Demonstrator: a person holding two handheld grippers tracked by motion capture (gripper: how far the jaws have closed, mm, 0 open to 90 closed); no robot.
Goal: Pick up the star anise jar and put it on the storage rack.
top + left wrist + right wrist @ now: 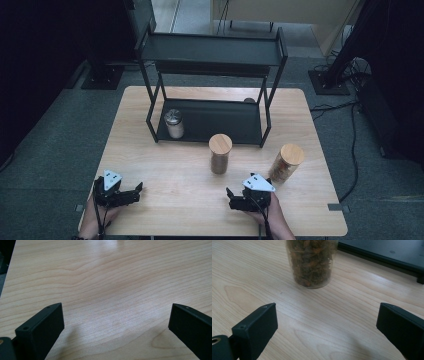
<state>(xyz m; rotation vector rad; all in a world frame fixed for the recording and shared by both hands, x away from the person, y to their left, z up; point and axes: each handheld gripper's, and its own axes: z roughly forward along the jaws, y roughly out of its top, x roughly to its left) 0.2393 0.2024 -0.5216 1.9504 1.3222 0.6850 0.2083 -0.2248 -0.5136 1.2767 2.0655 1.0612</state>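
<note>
I see a light wooden desk from above, with my two hands coming in at its near edge. My left gripper rests near the front left corner, jaws spread wide with only bare wood grain between them. My right gripper sits near the front right, jaws also spread wide and holding nothing.

In the right gripper view, a clear jar of dried brown leaves stands upright on the desk straight ahead of the jaws, apart from them, with open wood between. From above, this is the jar with the round wooden lid at the middle of the desk. A second wooden-lidded jar stands just beside the right gripper, on its right, leaning slightly in the picture.

Behind the jars stands a black two-tier metal rack. On its lower shelf, at the left, sits a small glass jar with a metal lid holding something pale. The rack's front right leg stands close behind the middle jar. Cables lie on the grey floor to the right.
</note>
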